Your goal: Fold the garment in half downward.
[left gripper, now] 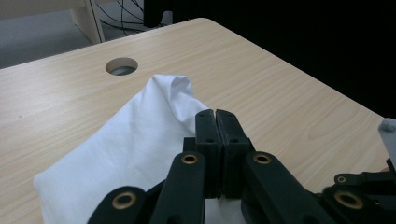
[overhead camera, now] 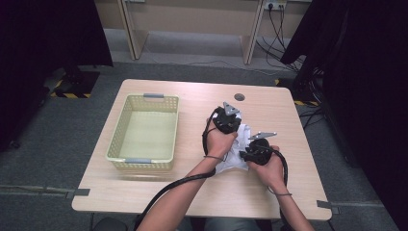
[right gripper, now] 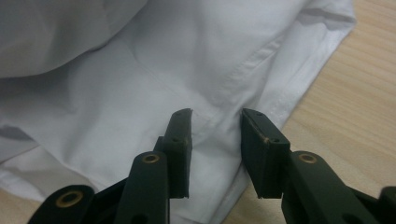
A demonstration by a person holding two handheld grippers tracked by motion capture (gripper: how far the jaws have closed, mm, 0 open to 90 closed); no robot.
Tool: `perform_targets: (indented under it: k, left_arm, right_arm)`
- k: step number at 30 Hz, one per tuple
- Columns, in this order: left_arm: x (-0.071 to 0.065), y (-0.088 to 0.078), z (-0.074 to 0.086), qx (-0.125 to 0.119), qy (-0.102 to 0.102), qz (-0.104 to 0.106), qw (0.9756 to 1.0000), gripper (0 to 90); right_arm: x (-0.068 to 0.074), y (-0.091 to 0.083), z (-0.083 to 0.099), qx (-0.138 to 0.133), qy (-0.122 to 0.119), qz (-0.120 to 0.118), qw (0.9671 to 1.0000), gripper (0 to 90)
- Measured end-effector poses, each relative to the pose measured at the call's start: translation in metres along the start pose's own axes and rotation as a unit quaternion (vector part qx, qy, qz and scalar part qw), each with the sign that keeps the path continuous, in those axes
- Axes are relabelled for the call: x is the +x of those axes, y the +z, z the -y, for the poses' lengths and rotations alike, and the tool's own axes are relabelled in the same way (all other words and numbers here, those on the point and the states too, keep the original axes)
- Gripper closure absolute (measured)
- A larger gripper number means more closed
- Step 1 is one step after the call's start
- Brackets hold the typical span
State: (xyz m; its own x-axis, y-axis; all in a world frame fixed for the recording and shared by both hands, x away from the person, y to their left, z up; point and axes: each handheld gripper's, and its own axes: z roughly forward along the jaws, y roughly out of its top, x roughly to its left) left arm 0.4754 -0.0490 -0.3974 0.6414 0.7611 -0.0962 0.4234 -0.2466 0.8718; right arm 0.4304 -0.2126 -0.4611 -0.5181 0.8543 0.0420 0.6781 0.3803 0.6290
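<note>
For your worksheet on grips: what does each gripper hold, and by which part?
Left gripper: shut on a raised fold of the white cloth. Right gripper: open over its hem, holding nothing.

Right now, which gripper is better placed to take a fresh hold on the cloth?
Right. The right gripper has its jaws apart over the cloth hem; the left gripper is shut, seemingly already pinching cloth.
</note>
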Motion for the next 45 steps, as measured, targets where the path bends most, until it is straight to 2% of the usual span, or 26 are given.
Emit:
perform_targets:
  k: [6, 7, 9, 13, 14, 16, 17, 19, 20, 21, 22, 23, 26, 27, 31, 36, 40, 43, 45]
  left_arm:
    - [-0.002, 0.004, 0.003, 0.006, 0.003, -0.001, 1.0000, 88.6]
    - [-0.003, 0.004, 0.003, 0.007, 0.005, -0.002, 1.0000, 88.6]
    - [-0.002, 0.004, 0.003, 0.007, 0.006, -0.002, 1.0000, 88.6]
    - [-0.002, 0.005, 0.004, 0.010, 0.009, -0.004, 0.9999, 88.6]
    - [-0.002, 0.005, 0.004, 0.010, 0.009, -0.004, 0.9999, 88.5]
    - [-0.002, 0.005, 0.005, 0.011, 0.009, -0.005, 0.9999, 88.5]
    - [-0.002, 0.006, 0.006, 0.013, 0.010, -0.006, 0.9998, 88.5]
    - [-0.003, 0.006, 0.007, 0.015, 0.012, -0.006, 0.9998, 88.5]
    - [-0.003, 0.006, 0.007, 0.015, 0.012, -0.006, 0.9998, 88.5]
    - [-0.004, 0.007, 0.007, 0.014, 0.012, -0.006, 0.9998, 88.5]
    - [-0.004, 0.007, 0.007, 0.014, 0.012, -0.006, 0.9998, 88.5]
    - [-0.004, 0.007, 0.007, 0.015, 0.014, -0.006, 0.9998, 88.4]
    - [-0.004, 0.007, 0.008, 0.015, 0.015, -0.007, 0.9997, 88.5]
    - [-0.004, 0.007, 0.008, 0.015, 0.016, -0.008, 0.9997, 88.5]
    - [-0.003, 0.006, 0.008, 0.014, 0.015, -0.009, 0.9997, 88.4]
    - [-0.003, 0.006, 0.008, 0.014, 0.016, -0.010, 0.9997, 88.4]
    - [-0.003, 0.005, 0.008, 0.014, 0.018, -0.010, 0.9997, 88.4]
    - [-0.004, 0.005, 0.008, 0.014, 0.020, -0.010, 0.9997, 88.4]
    - [-0.004, 0.005, 0.008, 0.015, 0.022, -0.010, 0.9996, 88.4]
  right_arm:
    - [0.003, 0.000, -0.001, 0.008, -0.009, -0.008, 0.9999, 59.4]
    - [0.001, -0.003, -0.002, 0.009, -0.002, -0.013, 0.9999, 55.2]
    - [-0.002, -0.010, -0.005, -0.006, 0.008, -0.014, 0.9999, 54.5]
    - [-0.012, -0.032, -0.018, -0.055, 0.026, 0.006, 0.9981, 52.3]
    - [-0.012, -0.032, -0.018, -0.055, 0.026, 0.006, 0.9981, 52.3]
    - [-0.017, -0.044, -0.027, -0.081, 0.039, 0.016, 0.9958, 49.3]
    - [-0.022, -0.054, -0.039, -0.102, 0.050, 0.021, 0.9933, 48.0]
    - [-0.025, -0.061, -0.051, -0.115, 0.055, 0.022, 0.9916, 46.1]
    - [-0.025, -0.061, -0.051, -0.115, 0.055, 0.022, 0.9916, 46.1]
    - [-0.025, -0.065, -0.063, -0.125, 0.058, 0.020, 0.9902, 43.9]
    - [-0.025, -0.065, -0.063, -0.125, 0.058, 0.020, 0.9902, 43.9]
    - [-0.025, -0.065, -0.074, -0.127, 0.058, 0.018, 0.9900, 42.8]
    - [-0.025, -0.060, -0.084, -0.122, 0.059, 0.014, 0.9907, 41.5]
    - [-0.027, -0.053, -0.092, -0.111, 0.063, 0.011, 0.9918, 40.6]
    - [-0.028, -0.042, -0.103, -0.093, 0.072, 0.007, 0.9930, 39.3]
    - [-0.029, -0.034, -0.112, -0.085, 0.079, 0.001, 0.9932, 37.9]
    - [-0.031, -0.025, -0.118, -0.067, 0.087, -0.002, 0.9940, 36.7]
    - [-0.032, -0.016, -0.121, -0.051, 0.093, -0.008, 0.9943, 38.0]
    - [-0.033, -0.011, -0.121, -0.041, 0.097, -0.014, 0.9944, 43.3]
